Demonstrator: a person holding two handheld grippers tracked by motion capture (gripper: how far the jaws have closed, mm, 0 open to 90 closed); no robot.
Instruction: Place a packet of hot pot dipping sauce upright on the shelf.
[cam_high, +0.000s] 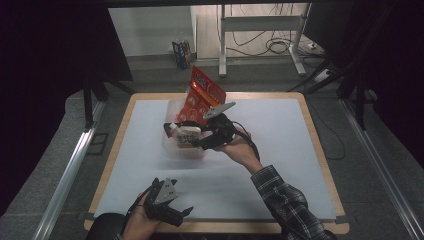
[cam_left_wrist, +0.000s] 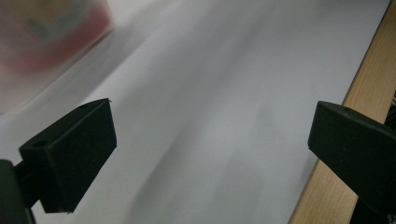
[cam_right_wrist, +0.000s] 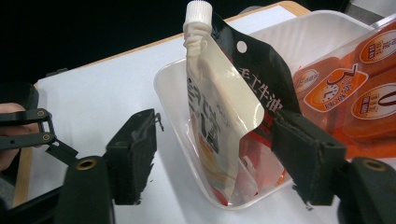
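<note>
A cream and black spout pouch (cam_right_wrist: 219, 121) with a white cap stands in a clear plastic tray (cam_right_wrist: 173, 88), leaning on an orange snack bag (cam_right_wrist: 355, 88). My right gripper (cam_right_wrist: 217, 123) is open around the pouch: its left jaw stands clear of it and its right jaw is against the black back. In the high view the pouch (cam_high: 187, 135) sits mid-table in the tray (cam_high: 172, 150), the orange bag (cam_high: 202, 92) rises behind it, and the right gripper (cam_high: 184, 136) straddles the pouch. My left gripper (cam_high: 171, 197) is open near the front edge, over bare mat (cam_left_wrist: 215, 114).
A white mat (cam_high: 280, 150) covers the wooden table, whose edge (cam_left_wrist: 327, 177) runs close by the left gripper. The left gripper (cam_right_wrist: 28, 133) appears far off in the right gripper view. Desk legs and cables (cam_high: 260, 45) lie beyond the table.
</note>
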